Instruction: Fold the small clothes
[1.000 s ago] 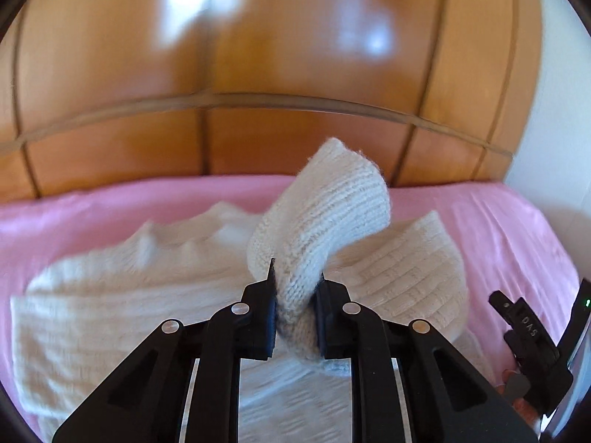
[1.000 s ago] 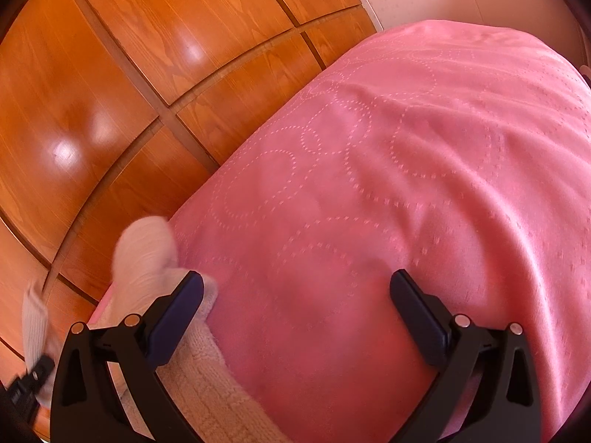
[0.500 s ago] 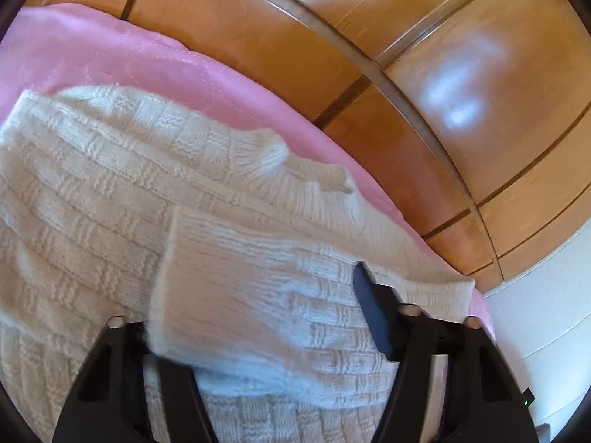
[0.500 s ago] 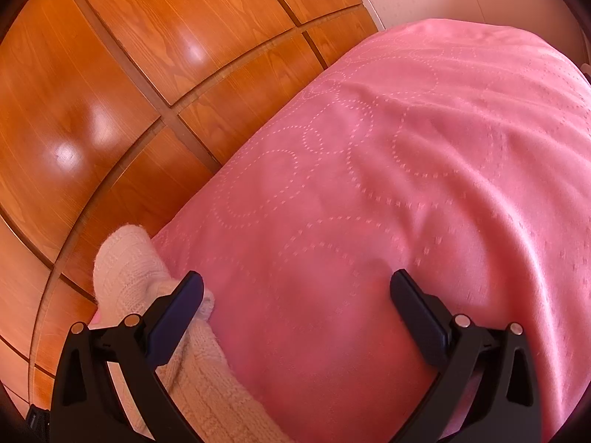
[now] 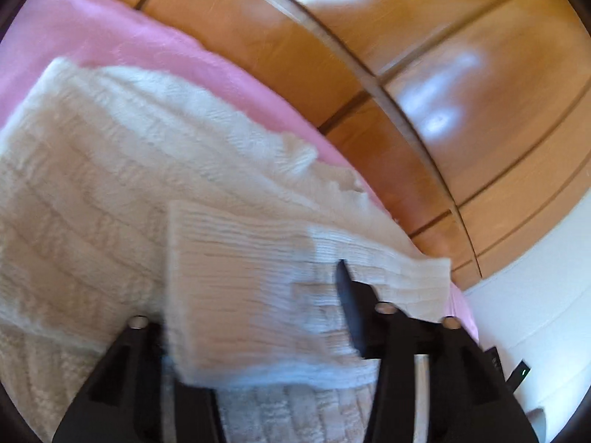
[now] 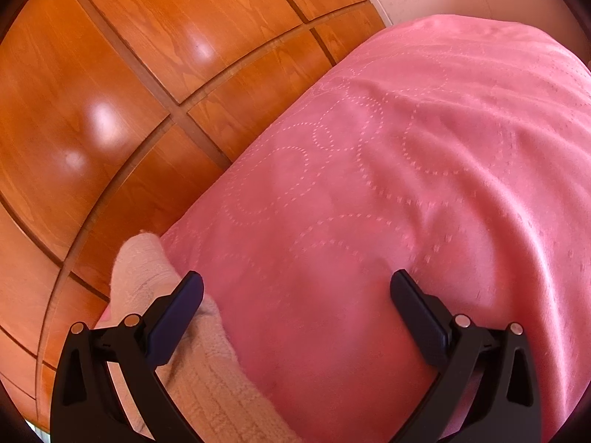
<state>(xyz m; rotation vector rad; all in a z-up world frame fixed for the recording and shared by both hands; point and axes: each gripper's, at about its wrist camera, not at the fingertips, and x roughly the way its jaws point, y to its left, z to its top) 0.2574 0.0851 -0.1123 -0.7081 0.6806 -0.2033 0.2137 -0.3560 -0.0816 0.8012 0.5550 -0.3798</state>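
Both left gripper (image 5: 255,317) and right gripper (image 6: 295,317) spread wide, empty; sleeve (image 5: 266,288) of knit sweater (image 5: 92,184) liable to slide unfolded if snagged.

Two handheld black plastic two-finger grippers, each seen from its own wrist camera.

The left black plastic gripper (image 5: 255,317) has broad, matte, angular finger arms with triangular cut-outs near their bases. Small round silver screws sit on top of each arm just behind the jaws, one visible on the left arm and two on the right. Its right finger pad (image 5: 347,306) is a thin, flat, dark blade; the left pad is hidden. The right black plastic gripper (image 6: 295,310) has the same build: curved matte arms with triangular cut-outs, two silver screws behind each jaw, and long, flat, dark navy rubbery finger pads (image 6: 173,321) with rounded tips.
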